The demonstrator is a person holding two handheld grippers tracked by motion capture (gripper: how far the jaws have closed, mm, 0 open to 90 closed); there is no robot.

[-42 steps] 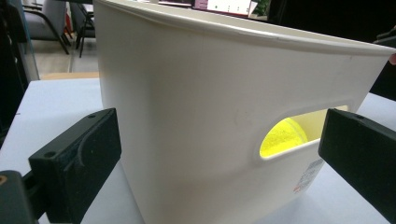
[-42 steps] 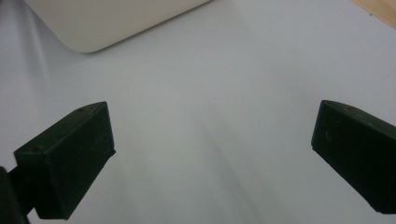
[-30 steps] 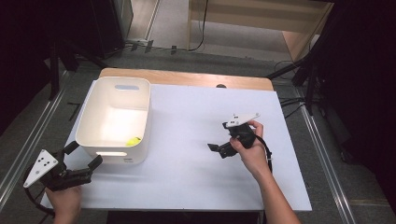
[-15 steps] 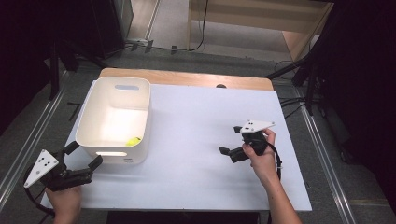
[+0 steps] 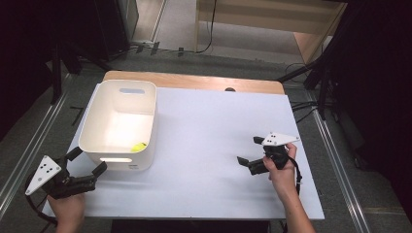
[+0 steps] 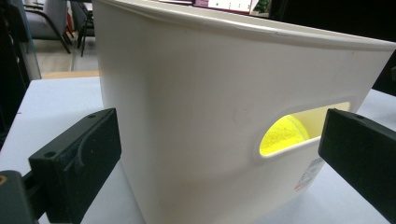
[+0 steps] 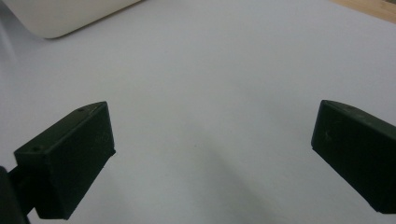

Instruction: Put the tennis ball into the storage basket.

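Spread wide, blocky matte black jaws of the left gripper (image 5: pixel 86 164) seen just beside a smooth white plastic tub (image 5: pixel 145 125), fuzzy yellow ball (image 6: pixel 283 135) glimpsed through its oval handle slot, right gripper (image 5: pixel 248 151) likewise parted over a flat white table (image 5: pixel 204 145).

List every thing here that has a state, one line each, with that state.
White bin: upright, open-topped, standing on the table.
Yellow ball: lying inside the bin, at its near corner.
Left tongs: open, nothing held, jaws facing the bin's near wall.
Right tongs: open, nothing held, over bare table.
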